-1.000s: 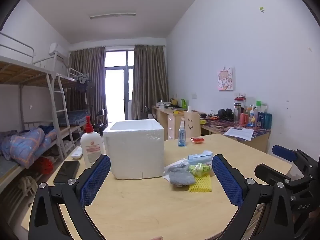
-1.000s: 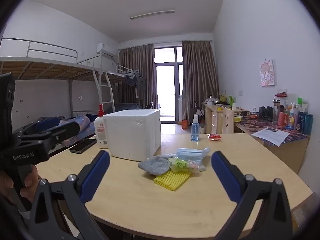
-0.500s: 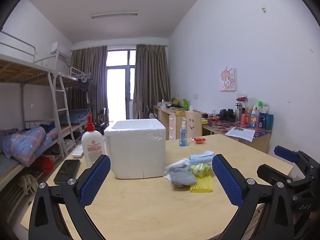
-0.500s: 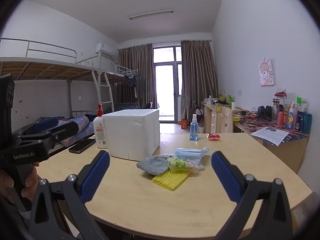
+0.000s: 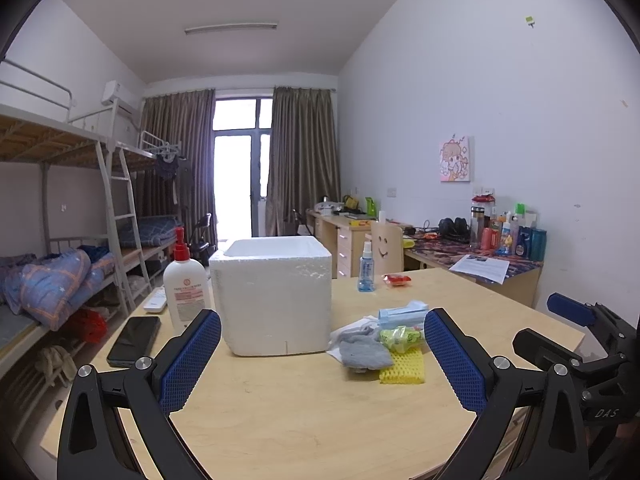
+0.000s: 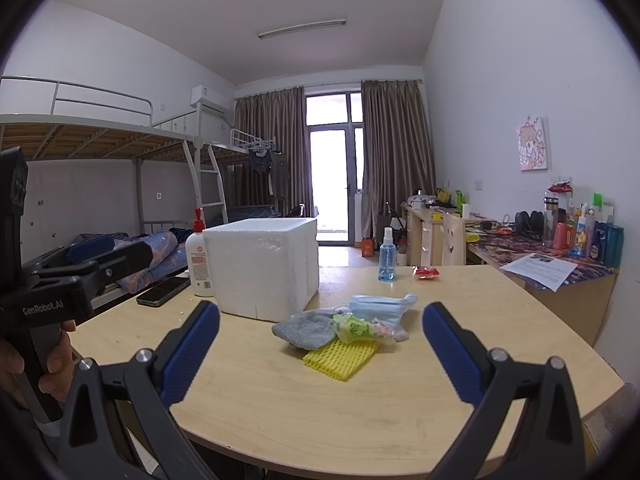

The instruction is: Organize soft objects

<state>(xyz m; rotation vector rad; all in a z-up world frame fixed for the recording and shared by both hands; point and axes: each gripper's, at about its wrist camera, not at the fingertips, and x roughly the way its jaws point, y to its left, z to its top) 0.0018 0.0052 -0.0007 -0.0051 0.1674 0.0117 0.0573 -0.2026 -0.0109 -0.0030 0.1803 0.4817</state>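
Styrofoam box (image 5: 276, 300) stands beside the soft pile (image 5: 380, 344) (bottle (image 5: 185, 284), phone (image 5: 134, 340) behind); both claws gape empty.

Left gripper (image 5: 322, 354) hangs over the near edge of the wooden table (image 5: 320, 412), jaws wide apart, nothing between them. Open-topped white foam box (image 5: 276, 294) sits mid-table. Just right of it, a pile of soft items: grey cloth (image 5: 366, 354), yellow foam net (image 5: 402, 368), green packet (image 5: 400, 335), blue face masks (image 5: 400, 314), all touching. Left of the box: lotion pump bottle (image 5: 185, 284), black phone (image 5: 134, 340). Behind: small spray bottle (image 5: 366, 268), red packet (image 5: 397, 279). Right gripper (image 5: 576, 332) enters at the right edge, jaws parted.
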